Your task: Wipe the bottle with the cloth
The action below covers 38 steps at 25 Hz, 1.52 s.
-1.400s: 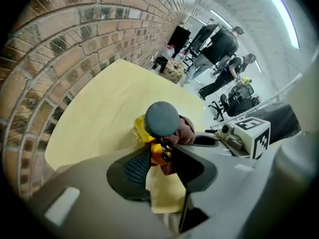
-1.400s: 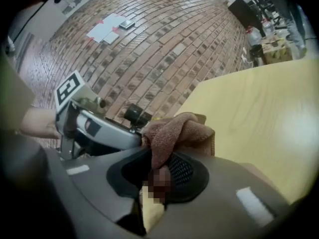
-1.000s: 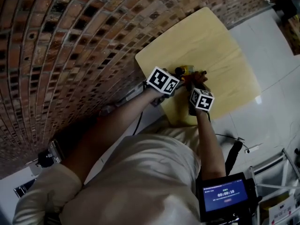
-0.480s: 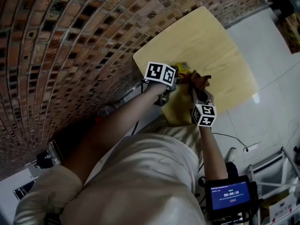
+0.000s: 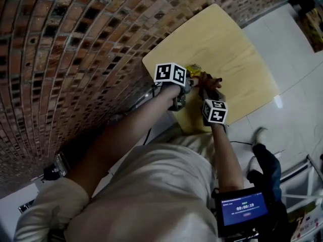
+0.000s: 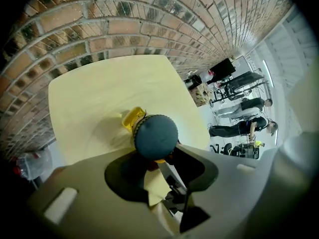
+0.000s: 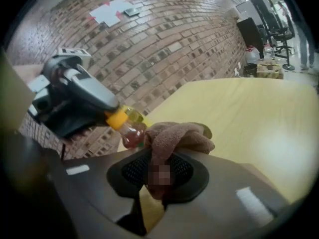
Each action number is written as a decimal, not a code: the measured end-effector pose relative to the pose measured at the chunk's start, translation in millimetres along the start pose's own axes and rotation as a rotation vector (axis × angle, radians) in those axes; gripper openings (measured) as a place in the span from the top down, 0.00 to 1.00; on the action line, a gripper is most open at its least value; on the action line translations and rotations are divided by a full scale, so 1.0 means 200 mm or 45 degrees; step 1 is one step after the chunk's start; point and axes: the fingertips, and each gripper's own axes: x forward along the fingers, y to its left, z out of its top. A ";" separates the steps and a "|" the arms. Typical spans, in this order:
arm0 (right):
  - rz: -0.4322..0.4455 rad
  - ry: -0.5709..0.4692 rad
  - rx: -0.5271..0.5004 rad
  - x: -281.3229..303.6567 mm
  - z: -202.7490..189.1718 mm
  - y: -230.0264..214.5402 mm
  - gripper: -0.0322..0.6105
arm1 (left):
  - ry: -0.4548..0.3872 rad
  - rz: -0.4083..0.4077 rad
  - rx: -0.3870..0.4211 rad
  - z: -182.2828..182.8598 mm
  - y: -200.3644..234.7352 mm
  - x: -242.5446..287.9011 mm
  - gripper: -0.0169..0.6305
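Wipe step, likely near end: right gripper clenched on cloth, just beside bottle. Left gripper grasps bottle top, jaws opening. Next move probably: bottle steady on worktop before release.

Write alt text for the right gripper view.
The right gripper clamps a brown cloth against a small bottle of reddish liquid. The left gripper, its jaws opening, has the bottle between them, over a pale table by a brick wall.

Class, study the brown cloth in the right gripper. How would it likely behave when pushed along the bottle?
The cloth bunches in soft folds at the right gripper, so it is probably floppy and would crumple rather than slide stiffly. Its nubby pile suggests it should drag on the bottle, not slip.
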 end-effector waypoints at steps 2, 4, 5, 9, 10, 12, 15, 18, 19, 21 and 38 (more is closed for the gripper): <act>-0.067 0.130 -0.008 0.08 -0.08 -0.07 0.84 | -0.005 -0.007 -0.024 0.00 0.00 0.00 0.71; -0.106 0.201 -0.004 0.11 -0.09 -0.10 0.84 | -0.014 -0.022 -0.066 0.00 0.00 0.00 0.71; -0.111 0.191 0.012 0.10 -0.06 -0.11 0.84 | -0.020 -0.032 -0.100 0.01 0.00 0.00 0.71; -0.043 -0.037 0.033 -0.09 0.05 -0.13 0.84 | -0.048 -0.066 -0.242 0.02 0.00 0.01 0.70; -0.014 -0.072 -0.010 -0.14 0.06 -0.12 0.84 | -0.055 -0.070 -0.261 0.02 0.00 0.01 0.70; 0.065 -0.102 -0.126 -0.22 0.05 -0.05 0.84 | -0.072 -0.073 -0.288 0.03 -0.01 0.01 0.70; 0.271 -0.108 -0.334 -0.29 0.03 0.18 0.84 | -0.085 -0.068 -0.314 0.03 -0.01 0.02 0.70; 0.457 -0.081 -0.484 -0.27 0.01 0.40 0.84 | -0.061 -0.059 -0.311 0.03 -0.01 0.02 0.70; 0.477 -0.070 -0.483 -0.24 0.01 0.42 0.84 | -0.049 -0.056 -0.304 0.03 -0.01 0.02 0.70; 0.472 -0.025 -0.410 -0.16 0.01 0.41 0.84 | -0.032 -0.055 -0.291 0.03 -0.02 0.02 0.70; 0.140 0.178 0.244 0.05 -0.18 0.22 0.84 | -0.035 -0.105 -0.400 0.04 -0.01 0.02 0.69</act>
